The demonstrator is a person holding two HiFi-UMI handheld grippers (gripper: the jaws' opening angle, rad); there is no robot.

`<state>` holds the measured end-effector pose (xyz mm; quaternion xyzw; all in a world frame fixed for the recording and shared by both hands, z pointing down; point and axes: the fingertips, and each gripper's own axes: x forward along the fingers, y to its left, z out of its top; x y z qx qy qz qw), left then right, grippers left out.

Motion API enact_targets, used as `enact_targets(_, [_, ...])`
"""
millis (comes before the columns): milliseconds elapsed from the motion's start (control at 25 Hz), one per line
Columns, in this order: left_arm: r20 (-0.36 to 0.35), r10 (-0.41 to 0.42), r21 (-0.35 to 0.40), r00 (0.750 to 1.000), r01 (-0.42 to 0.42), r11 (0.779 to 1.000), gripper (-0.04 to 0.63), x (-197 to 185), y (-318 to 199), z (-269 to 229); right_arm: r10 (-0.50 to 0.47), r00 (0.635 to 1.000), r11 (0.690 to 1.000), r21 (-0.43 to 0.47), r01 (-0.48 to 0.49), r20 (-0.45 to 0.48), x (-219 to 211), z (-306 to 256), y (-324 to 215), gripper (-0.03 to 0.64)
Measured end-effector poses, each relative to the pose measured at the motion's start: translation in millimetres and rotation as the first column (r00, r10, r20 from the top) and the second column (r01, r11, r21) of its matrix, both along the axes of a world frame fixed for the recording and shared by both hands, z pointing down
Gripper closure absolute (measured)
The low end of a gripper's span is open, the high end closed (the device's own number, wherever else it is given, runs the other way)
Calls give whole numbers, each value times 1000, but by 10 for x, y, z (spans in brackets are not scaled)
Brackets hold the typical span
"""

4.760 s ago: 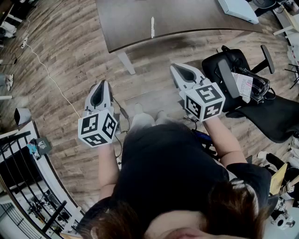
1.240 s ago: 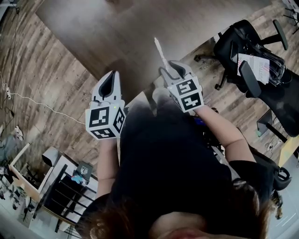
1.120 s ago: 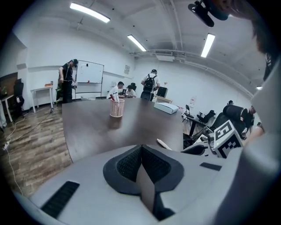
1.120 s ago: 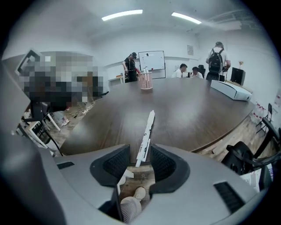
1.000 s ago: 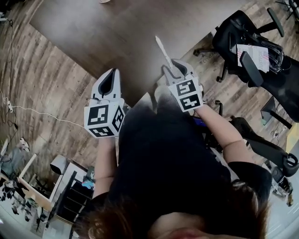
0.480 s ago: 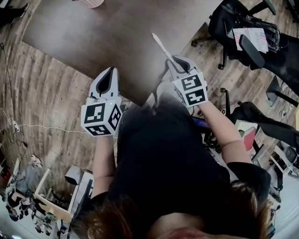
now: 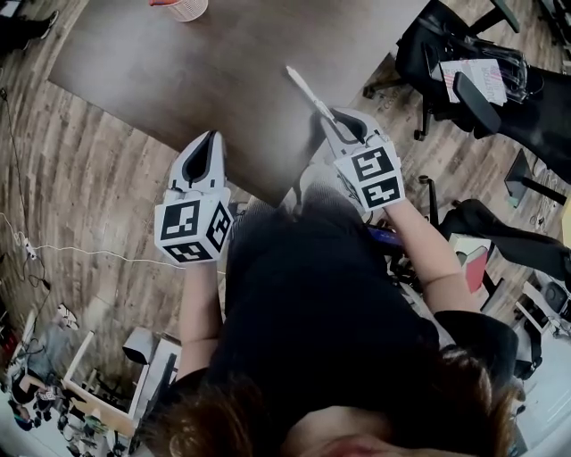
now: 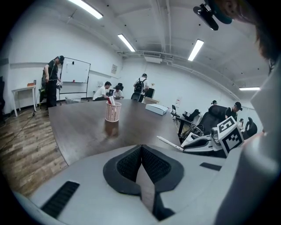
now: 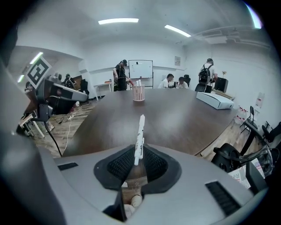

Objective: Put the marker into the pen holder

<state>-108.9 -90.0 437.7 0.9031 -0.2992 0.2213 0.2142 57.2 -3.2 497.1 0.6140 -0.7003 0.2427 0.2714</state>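
A white marker [image 7: 308, 93] sticks out forward from my right gripper [image 7: 332, 120], which is shut on its near end after its jaws have just been closing. In the right gripper view the marker [image 9: 140, 134] stands tilted between the pads, above the dark table [image 9: 175, 118]. The pink mesh pen holder [image 7: 184, 8] stands at the table's far end, with pens in it; it also shows as the pen holder [image 9: 138, 93] and the pen holder [image 8: 113, 112]. My left gripper [image 7: 207, 139] hovers at the table's near edge, shut and empty, its pads [image 8: 131, 163] meeting.
Black office chairs [image 7: 473, 80] stand to the right of the table [image 7: 223, 80]. A white box [image 9: 215, 100] lies on the table's far right. Several people are by a whiteboard [image 9: 142, 69] beyond the table. A cable [image 7: 89, 254] runs over the wooden floor at left.
My right gripper has closed on the marker and lifted it a little off the table. The pen holder has come into the head view at the top.
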Motion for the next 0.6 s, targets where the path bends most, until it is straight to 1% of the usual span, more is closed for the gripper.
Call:
enact_targets(320, [-40,-23,41,999,25,999,568,-208,-135,-152,-52,998,998,37,53,-27,-115,-456,-166,545])
enact_targets(480, [-64,-37,59,997,41,997,568,-350,-262,-252,-72,996,996,56,75,-46,-176,-725,-311,545])
enact_targets(600, [-83,-44,83,996,51,995,568,-380,-385,-326,-105,992,992,64,110,-70,-196,-885,-462,545])
